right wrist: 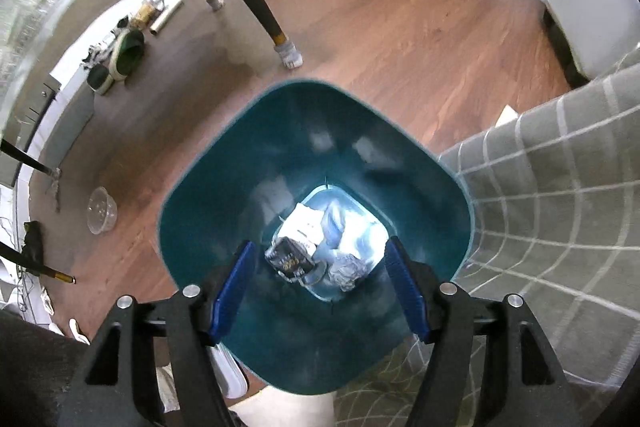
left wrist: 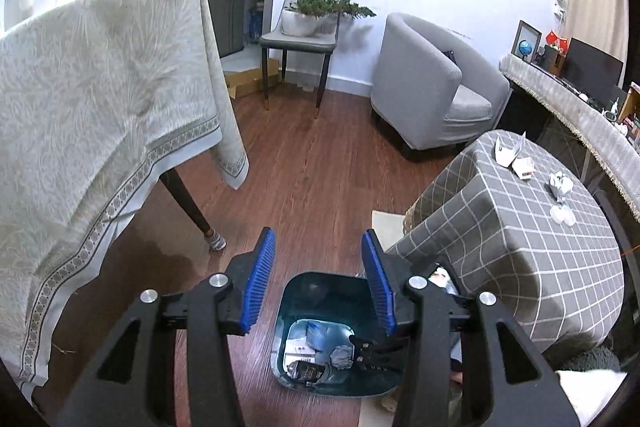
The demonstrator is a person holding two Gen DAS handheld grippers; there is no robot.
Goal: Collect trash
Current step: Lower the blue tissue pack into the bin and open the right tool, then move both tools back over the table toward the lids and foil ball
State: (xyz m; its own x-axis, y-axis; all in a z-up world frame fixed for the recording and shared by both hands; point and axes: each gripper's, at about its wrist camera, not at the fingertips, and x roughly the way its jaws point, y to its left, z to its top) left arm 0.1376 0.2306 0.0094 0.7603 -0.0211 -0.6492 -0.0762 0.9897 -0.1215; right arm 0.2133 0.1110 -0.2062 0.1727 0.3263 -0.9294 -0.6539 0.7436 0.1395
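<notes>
Teal bin (right wrist: 432, 187) upright, mouth up, crumpled trash (right wrist: 344, 269) inside

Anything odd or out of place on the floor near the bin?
Yes: a clear plastic bowl lies on the wood floor left of the teal bin, and socks cover the table's feet. No spill visible around the bin.

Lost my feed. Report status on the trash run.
Both grippers, left and right, open, empty. Right over teal bin, trash inside. Scraps remain on checked table. Nothing blocking.
</notes>
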